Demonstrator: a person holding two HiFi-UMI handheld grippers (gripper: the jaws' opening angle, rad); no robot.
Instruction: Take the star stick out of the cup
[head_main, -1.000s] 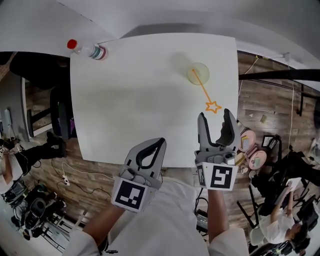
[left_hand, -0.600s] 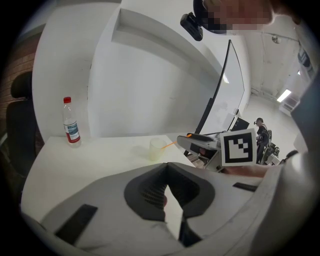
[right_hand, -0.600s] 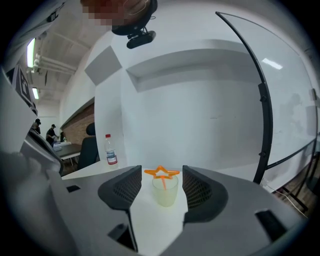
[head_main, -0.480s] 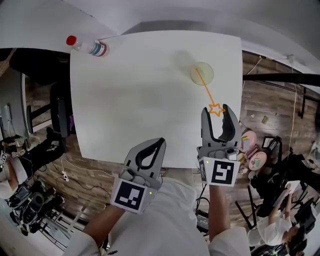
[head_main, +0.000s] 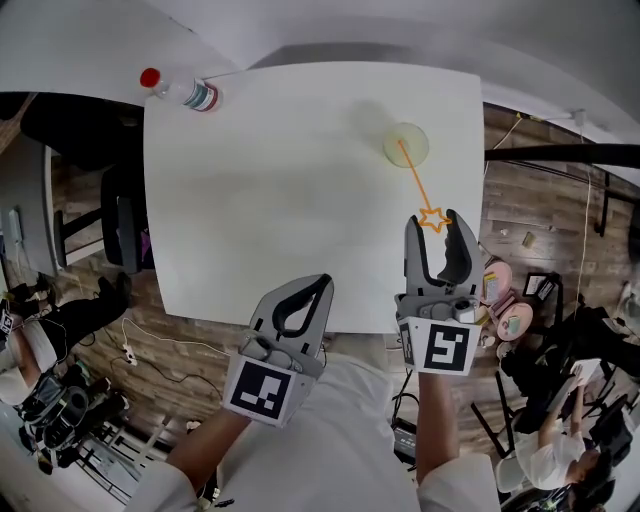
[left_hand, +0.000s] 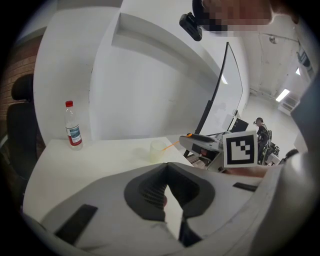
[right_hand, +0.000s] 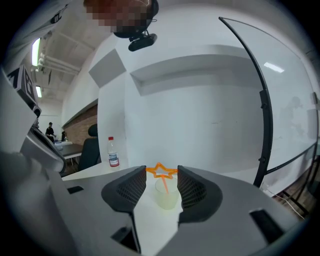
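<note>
A clear plastic cup (head_main: 405, 143) stands at the far right of the white table (head_main: 260, 200). An orange stick (head_main: 415, 180) leans out of it toward me and ends in an orange star (head_main: 432, 219). My right gripper (head_main: 433, 222) is open, and the star (right_hand: 161, 171) sits right between its fingertips, its points level with the pads. Its jaws have just been closing. The cup (right_hand: 166, 195) shows beyond, in the gap. My left gripper (head_main: 322, 284) hangs over the table's near edge, shut and empty, with the cup (left_hand: 158, 150) far ahead of it.
A water bottle with a red cap (head_main: 185, 92) stands at the table's far left corner, also the bottle (left_hand: 73, 131) in the left gripper view. White walls stand behind the table. Chairs and cables lie on the wooden floor around it.
My right gripper has edged forward, so the star now lies between its fingertips rather than just ahead of them. Its jaws have narrowed. The left gripper has stayed put.
</note>
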